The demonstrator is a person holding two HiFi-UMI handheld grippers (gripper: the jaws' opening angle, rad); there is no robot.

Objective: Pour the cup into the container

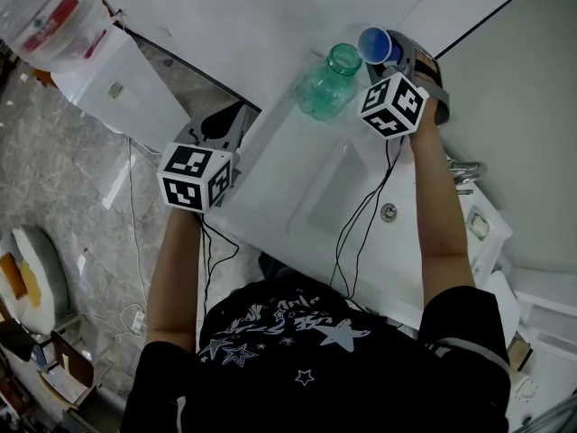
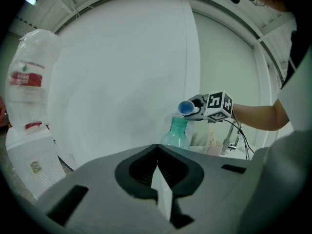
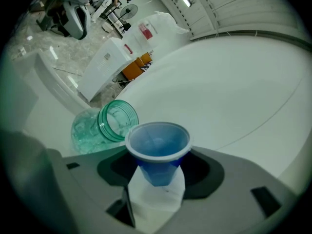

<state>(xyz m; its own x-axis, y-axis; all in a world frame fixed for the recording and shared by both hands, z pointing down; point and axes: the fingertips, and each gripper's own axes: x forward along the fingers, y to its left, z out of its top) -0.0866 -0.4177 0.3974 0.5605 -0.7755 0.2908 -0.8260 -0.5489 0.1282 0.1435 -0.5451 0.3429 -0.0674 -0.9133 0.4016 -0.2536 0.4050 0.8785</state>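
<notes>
A small blue cup (image 1: 374, 45) is gripped by its base in my right gripper (image 1: 389, 50), whose pads are shut on it. The cup is tipped on its side, with its rim just above and beside the mouth of a green glass jar (image 1: 329, 81) on the white counter. In the right gripper view the cup (image 3: 157, 147) shows a blue inside with no liquid I can make out, and the jar (image 3: 105, 126) lies just left of it. My left gripper (image 1: 221, 126) hangs by the counter's left edge, well away from the jar. Its jaws (image 2: 158, 179) are shut on nothing.
The white counter (image 1: 270, 165) has a sunken sink basin (image 1: 329, 192), with a faucet (image 1: 462, 171) at the right. A white box topped by a plastic bag (image 1: 63, 25) stands on the floor at the left. Cables trail from both grippers. A white wall lies behind the jar.
</notes>
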